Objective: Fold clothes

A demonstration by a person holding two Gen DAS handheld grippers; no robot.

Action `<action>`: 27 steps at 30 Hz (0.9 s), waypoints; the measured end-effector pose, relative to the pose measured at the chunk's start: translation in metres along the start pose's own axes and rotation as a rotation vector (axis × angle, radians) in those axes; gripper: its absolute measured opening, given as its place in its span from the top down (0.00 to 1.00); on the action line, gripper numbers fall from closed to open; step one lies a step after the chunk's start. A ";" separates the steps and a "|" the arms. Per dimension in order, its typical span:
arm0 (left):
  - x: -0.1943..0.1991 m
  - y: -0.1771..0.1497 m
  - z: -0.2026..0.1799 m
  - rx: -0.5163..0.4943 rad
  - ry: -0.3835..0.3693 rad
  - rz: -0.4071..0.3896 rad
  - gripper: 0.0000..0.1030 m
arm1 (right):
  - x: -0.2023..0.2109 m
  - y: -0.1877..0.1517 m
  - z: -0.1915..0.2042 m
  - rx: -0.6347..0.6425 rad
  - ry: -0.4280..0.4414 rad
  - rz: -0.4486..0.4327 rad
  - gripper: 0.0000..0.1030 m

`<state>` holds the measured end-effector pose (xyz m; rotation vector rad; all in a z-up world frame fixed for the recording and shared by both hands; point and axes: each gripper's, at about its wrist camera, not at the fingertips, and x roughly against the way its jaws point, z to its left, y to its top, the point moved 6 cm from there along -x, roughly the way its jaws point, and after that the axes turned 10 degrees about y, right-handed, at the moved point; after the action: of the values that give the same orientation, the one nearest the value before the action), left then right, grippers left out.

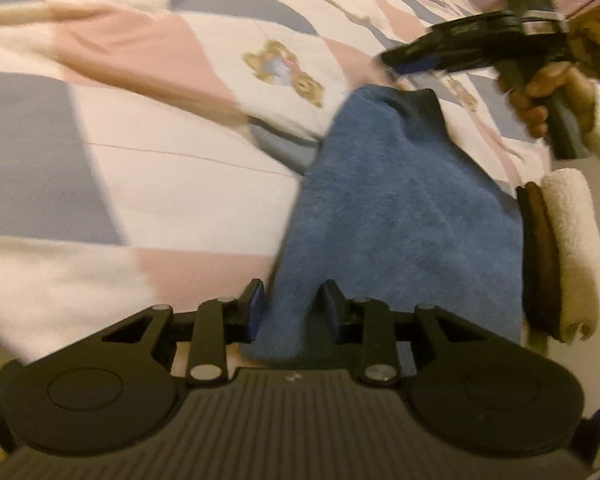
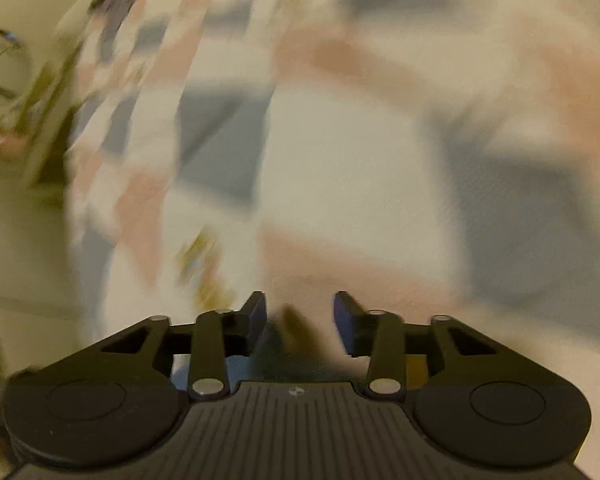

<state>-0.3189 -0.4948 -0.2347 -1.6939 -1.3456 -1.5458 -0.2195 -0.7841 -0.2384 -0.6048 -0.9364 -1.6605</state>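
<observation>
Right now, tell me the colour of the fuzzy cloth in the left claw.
Blue; the fuzzy cloth shows best in the left wrist view.

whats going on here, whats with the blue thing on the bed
A person is folding a blue fleecy cloth over a patchwork quilt, a handheld gripper in each hand. The left gripper has the cloth's near edge between its jaws. The right gripper is at the far corner; its own camera is badly blurred, so its grip is unclear.

You will find no readable text, brand or number in either view — only a small emblem, too small to make out, on each gripper body (image 1: 291,377) (image 2: 296,391).
</observation>
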 end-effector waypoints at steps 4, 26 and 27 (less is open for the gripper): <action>0.016 -0.002 -0.006 -0.006 0.027 -0.040 0.85 | 0.044 -0.015 0.023 0.067 0.010 -0.131 0.73; -0.010 -0.055 -0.096 -0.452 0.063 -0.037 0.80 | 0.081 -0.193 0.007 -0.146 -0.207 -0.241 0.85; -0.010 -0.055 -0.097 -0.460 0.068 -0.030 0.80 | 0.084 -0.201 0.003 -0.184 -0.224 -0.263 0.90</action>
<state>-0.4111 -0.5583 -0.2347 -1.8620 -1.0373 -2.0272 -0.4358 -0.8076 -0.2263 -0.8333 -1.0665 -1.9573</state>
